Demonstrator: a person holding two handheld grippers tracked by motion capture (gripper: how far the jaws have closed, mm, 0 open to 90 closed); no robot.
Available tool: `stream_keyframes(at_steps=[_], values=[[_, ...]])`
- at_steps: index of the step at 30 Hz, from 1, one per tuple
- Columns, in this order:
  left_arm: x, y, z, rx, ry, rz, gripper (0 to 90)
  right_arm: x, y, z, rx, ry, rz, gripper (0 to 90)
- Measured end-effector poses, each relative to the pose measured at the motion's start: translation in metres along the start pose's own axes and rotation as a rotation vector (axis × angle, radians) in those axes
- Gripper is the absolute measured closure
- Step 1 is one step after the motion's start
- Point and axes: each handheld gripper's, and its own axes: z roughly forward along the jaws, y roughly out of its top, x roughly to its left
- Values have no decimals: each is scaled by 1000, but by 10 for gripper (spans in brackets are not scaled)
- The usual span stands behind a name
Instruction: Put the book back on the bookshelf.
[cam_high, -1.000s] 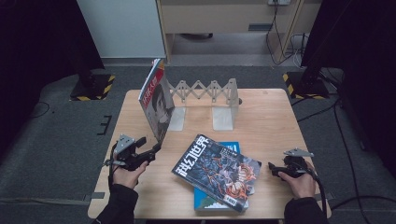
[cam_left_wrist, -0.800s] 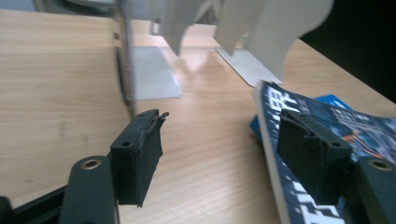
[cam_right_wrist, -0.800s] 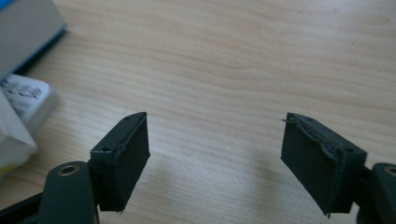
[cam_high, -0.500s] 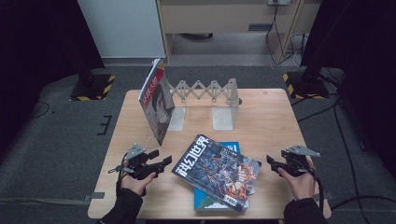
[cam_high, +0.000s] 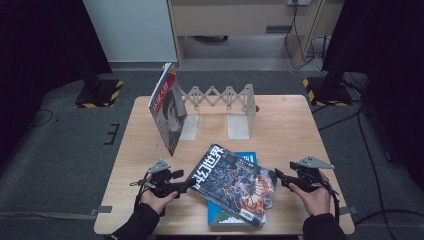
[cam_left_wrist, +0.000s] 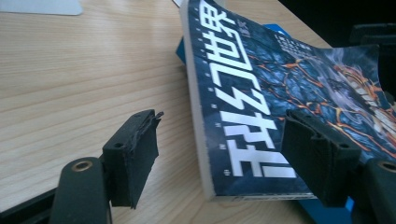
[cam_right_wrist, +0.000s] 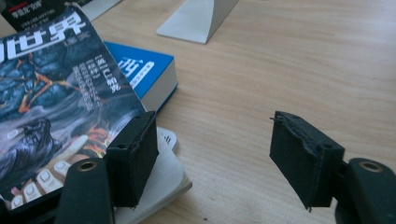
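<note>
Left gripper view: left gripper (cam_left_wrist: 224, 119) released, jaws wide apart and straddling the spine edge of the magazine (cam_left_wrist: 261, 84) near its lower corner; one jaw low over bare table (cam_left_wrist: 70, 70) at lower left of the frame, the other above the dark blue cover at lower right; no pad pressing on paper yet, so nothing grasped; apparently lined up this way so that a squeeze would pinch the thick spine rather than loose pages; right gripper view: right gripper (cam_right_wrist: 212, 116) also released, jaws having just been closing partway, with only wood between them; left jaw overlapping the magazine's curled corner at lower left of that frame, probably waiting to steady or lift the far edge; magazine lying flat and askew on top of a blue book (cam_right_wrist: 140, 70), one corner overhanging it, hence room for a jaw to slide under; high view: both grippers at the lower part of the frame, left gripper at lower left touching or just beside the magazine's edge, cannot tell which, right gripper at lower right just beside its opposite corner; magazine and book low in the centre, at the near edge of the table; beyond them, in the upper middle, an expanding bookend rack (cam_high: 220, 97) with another magazine (cam_high: 167, 112) leaning upright at its left end; open slots to the right, likely the destination for the flat one.
</note>
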Motion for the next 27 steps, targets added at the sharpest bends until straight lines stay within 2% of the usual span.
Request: stream_keyframes(at_steps=[7,9,12,16,22,23,27], values=[[-2,-2,6,32,-17,-2,260,4,11,-11,-81,-20,-5,308],[-1,-3,7,38,-24,-11,258,6,13,-13,-95,-4,5,310],[0,-4,9,45,-26,-14,257,14,9,-7,-58,32,-9,329],[2,-5,12,49,-45,-38,251,24,5,3,-8,70,-36,336],[3,-7,15,56,-70,-62,247,33,-4,13,58,92,-65,343],[4,-7,16,57,-74,-67,246,34,-5,15,67,92,-75,343],[5,-7,18,62,-94,-89,245,35,-6,18,64,102,-62,341]])
